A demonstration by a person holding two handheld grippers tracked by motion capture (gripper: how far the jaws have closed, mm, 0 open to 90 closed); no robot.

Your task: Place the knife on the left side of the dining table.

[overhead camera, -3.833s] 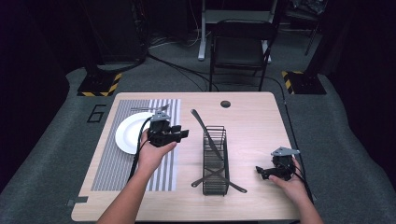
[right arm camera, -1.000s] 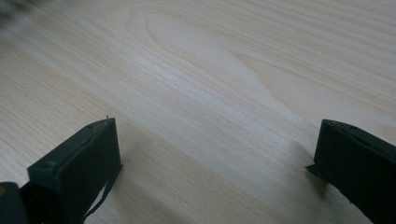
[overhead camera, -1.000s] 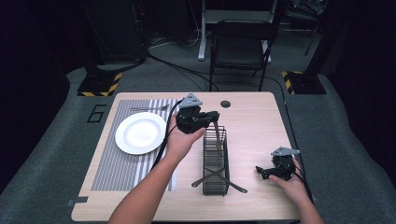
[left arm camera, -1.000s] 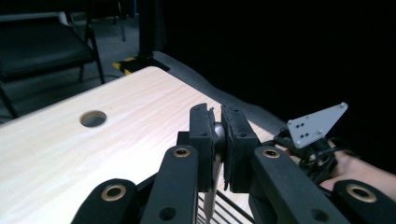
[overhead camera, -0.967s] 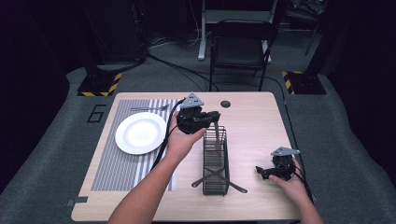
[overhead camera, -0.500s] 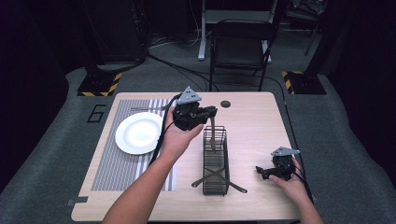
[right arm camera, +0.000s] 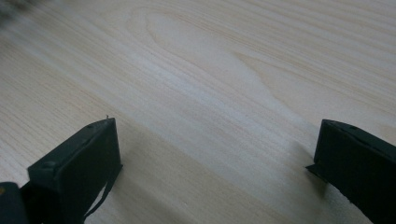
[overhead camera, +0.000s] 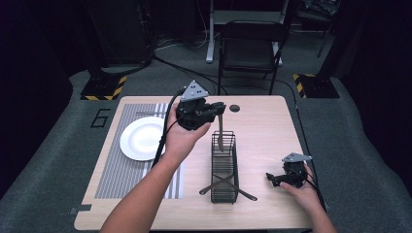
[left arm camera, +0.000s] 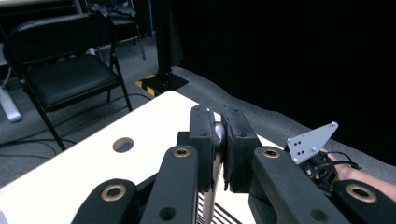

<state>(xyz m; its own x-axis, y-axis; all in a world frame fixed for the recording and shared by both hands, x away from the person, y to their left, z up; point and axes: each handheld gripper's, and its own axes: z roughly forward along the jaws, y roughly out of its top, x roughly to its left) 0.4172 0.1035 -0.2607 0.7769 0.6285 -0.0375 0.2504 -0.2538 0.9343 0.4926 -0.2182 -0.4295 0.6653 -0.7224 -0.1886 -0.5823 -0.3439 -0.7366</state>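
My left gripper (overhead camera: 219, 108) is raised over the far end of a black wire rack (overhead camera: 224, 170) at the table's middle. It is shut on the top of a slim metal utensil (overhead camera: 220, 132) that hangs straight down, its lower end inside the rack's far end. In the left gripper view the jaws pinch the utensil's shiny rounded end (left arm camera: 218, 135), with my left gripper (left arm camera: 218, 140) well above the tabletop. My right gripper (overhead camera: 274, 178) rests low at the table's front right, open. In the right gripper view my right gripper (right arm camera: 217, 154) has bare wood between its jaws.
A white plate (overhead camera: 143, 138) lies on a striped placemat (overhead camera: 114, 170) at the left. The table (overhead camera: 262, 131) has a round hole (overhead camera: 234, 108) near its far edge. A black folding chair (overhead camera: 250, 48) stands behind the table. The rack's crossed legs (overhead camera: 243, 194) stick out at its near end.
My left gripper went from beside the plate to the utensil lying by the rack, shut on it, and lifted it so it hangs into the rack. The right gripper stayed put.
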